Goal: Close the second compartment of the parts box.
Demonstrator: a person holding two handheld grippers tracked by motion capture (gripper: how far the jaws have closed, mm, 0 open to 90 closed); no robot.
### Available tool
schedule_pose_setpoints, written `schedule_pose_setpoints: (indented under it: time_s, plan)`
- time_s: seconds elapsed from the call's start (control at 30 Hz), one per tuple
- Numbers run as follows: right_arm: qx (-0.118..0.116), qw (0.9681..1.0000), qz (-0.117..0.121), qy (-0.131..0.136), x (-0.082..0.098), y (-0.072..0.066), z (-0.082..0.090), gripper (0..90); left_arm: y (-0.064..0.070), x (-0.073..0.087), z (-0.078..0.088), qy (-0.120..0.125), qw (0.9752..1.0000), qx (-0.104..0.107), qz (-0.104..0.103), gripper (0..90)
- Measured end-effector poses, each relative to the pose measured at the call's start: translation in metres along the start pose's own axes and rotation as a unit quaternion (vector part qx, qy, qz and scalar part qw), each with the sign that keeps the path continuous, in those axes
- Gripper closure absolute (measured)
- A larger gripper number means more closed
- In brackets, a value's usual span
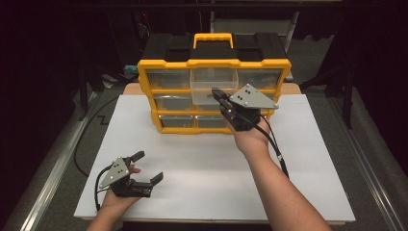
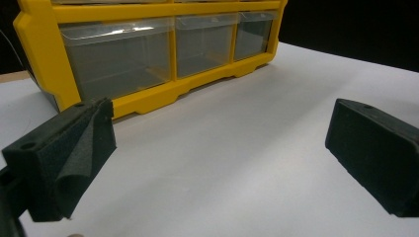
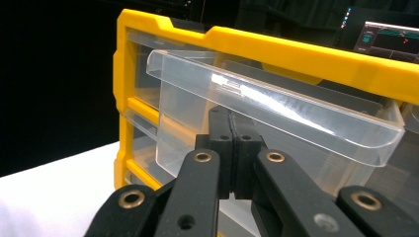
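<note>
So the left gripper [image 1: 146, 167] sits on the white bench [image 1: 202, 163], well out in front of the yellow organizer [image 1: 214, 62] toward its left end, fingers [image 2: 69, 158] spread wide with nothing in them. Over at the organizer's top middle, the clear drawer [image 1: 211, 84] is pulled out, and the right gripper [image 1: 217, 94] has its fingers [image 3: 230, 143] pressed together right up under the drawer's front lip.
</note>
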State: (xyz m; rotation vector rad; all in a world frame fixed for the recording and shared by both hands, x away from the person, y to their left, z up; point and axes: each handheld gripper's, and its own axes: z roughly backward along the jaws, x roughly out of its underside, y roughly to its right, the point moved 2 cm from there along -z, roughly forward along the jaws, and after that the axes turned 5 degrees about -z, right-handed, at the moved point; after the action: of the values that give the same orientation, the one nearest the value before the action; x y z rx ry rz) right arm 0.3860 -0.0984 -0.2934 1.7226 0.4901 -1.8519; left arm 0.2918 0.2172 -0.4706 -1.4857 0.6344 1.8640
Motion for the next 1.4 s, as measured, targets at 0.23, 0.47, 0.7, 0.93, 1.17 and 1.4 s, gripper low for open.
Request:
schedule_pose_setpoints:
  time_s: [0.23,0.47,0.7,0.93,1.17,1.4]
  plan:
    - [0.007,1.0,0.002,-0.004,-0.001,0.004,-0.007,90.0,0.0,0.0,0.0,0.0,1.0,0.001,0.0,0.4]
    - [0.014,0.9998,0.002,-0.01,-0.003,0.009,-0.015,90.0,0.001,0.0,0.0,0.0,1.0,0.002,-0.001,0.4]
    - [0.025,0.9996,0.003,-0.014,-0.005,0.015,-0.025,90.0,0.001,0.0,0.0,0.001,1.0,0.001,-0.001,0.4]
    - [0.036,0.9992,0.002,-0.018,-0.006,0.019,-0.034,90.0,0.001,0.0,0.0,0.0,1.0,0.003,-0.001,0.5]
    - [0.048,0.9985,0.002,-0.024,-0.007,0.026,-0.042,90.0,0.001,0.0,-0.001,0.0,1.0,0.004,0.0,0.4]
    - [0.051,0.9982,0.001,-0.031,-0.007,0.03,-0.047,90.0,0.001,0.0,-0.001,0.0,1.0,0.004,0.001,0.4]
